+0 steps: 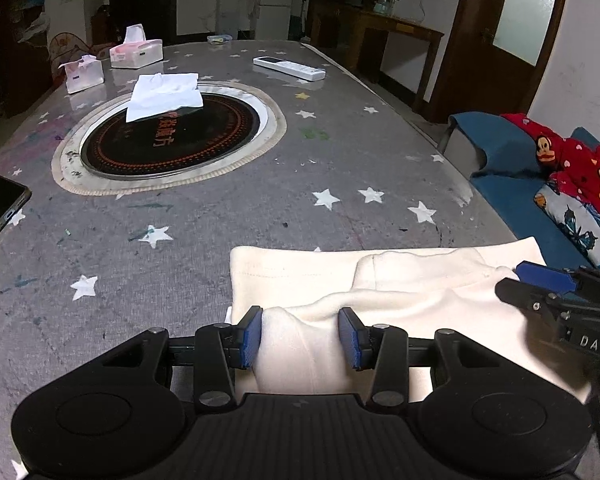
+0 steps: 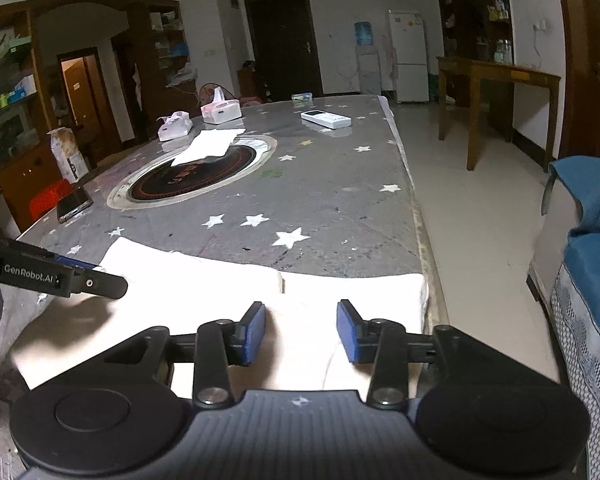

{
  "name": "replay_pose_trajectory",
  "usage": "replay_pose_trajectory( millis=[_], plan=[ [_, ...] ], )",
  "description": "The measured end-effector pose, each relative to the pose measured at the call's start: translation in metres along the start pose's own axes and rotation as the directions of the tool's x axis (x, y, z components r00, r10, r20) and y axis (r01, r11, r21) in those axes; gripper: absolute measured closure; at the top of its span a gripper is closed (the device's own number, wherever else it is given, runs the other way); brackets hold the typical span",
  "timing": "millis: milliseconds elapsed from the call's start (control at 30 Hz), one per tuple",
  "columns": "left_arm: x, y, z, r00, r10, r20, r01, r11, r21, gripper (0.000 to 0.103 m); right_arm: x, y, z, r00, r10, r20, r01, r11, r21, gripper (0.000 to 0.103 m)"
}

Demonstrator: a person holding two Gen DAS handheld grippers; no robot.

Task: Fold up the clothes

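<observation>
A cream garment (image 1: 380, 280) lies folded at the near right corner of the star-patterned table (image 1: 140, 272). My left gripper (image 1: 300, 336) stands open over its left end, with a soft fold of the cloth between the blue pads. In the right wrist view the same garment (image 2: 220, 280) spreads to the table's right edge. There my right gripper (image 2: 302, 332) is open just above it, nothing pinched. The left gripper (image 2: 100, 276) shows at the left of that view, and the right gripper (image 1: 528, 284) shows at the right of the left wrist view.
A round black hob (image 1: 172, 136) is set into the table's middle, with a white folded cloth (image 1: 164, 94) on it. A phone (image 1: 0, 204) lies at the left edge, with a remote (image 1: 288, 67) and tissue boxes (image 1: 136, 52) far back. A red monkey-print garment (image 1: 572, 164) lies on blue seating at the right.
</observation>
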State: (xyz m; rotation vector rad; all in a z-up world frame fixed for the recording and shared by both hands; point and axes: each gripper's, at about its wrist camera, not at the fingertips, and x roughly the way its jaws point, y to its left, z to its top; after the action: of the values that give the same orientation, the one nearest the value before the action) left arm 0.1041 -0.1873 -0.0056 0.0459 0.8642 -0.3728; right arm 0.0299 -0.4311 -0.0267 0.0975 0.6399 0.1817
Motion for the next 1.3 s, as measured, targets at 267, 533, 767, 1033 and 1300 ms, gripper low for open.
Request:
replay_pose_trajectory(
  millis=[267,533,767,1033,1300],
  plan=[
    [-0.001,0.003,-0.002,1.0,-0.011,0.015,0.012,1.0,-0.021,0.058,0.0,0.009,-0.002,1.0,-0.003,-0.003,0.003,0.999,-0.051,0.049],
    [-0.01,0.001,-0.002,1.0,-0.014,0.027,0.014,1.0,-0.008,0.055,-0.012,0.017,-0.001,1.0,-0.011,0.0,0.011,0.998,-0.063,0.032],
    [-0.041,-0.008,-0.014,0.995,-0.073,0.074,0.072,0.997,0.017,0.054,-0.047,0.02,-0.007,0.999,-0.024,0.04,0.026,0.998,-0.051,0.018],
    [-0.066,-0.019,-0.042,0.987,-0.142,0.081,0.14,0.99,0.025,0.054,-0.082,0.037,-0.026,0.998,0.026,0.055,-0.023,0.998,-0.059,0.017],
    [-0.066,-0.019,-0.065,0.987,-0.147,0.064,0.144,0.989,0.039,0.054,-0.083,0.045,-0.045,0.999,0.045,0.025,-0.043,0.997,-0.061,0.017]
  ],
)
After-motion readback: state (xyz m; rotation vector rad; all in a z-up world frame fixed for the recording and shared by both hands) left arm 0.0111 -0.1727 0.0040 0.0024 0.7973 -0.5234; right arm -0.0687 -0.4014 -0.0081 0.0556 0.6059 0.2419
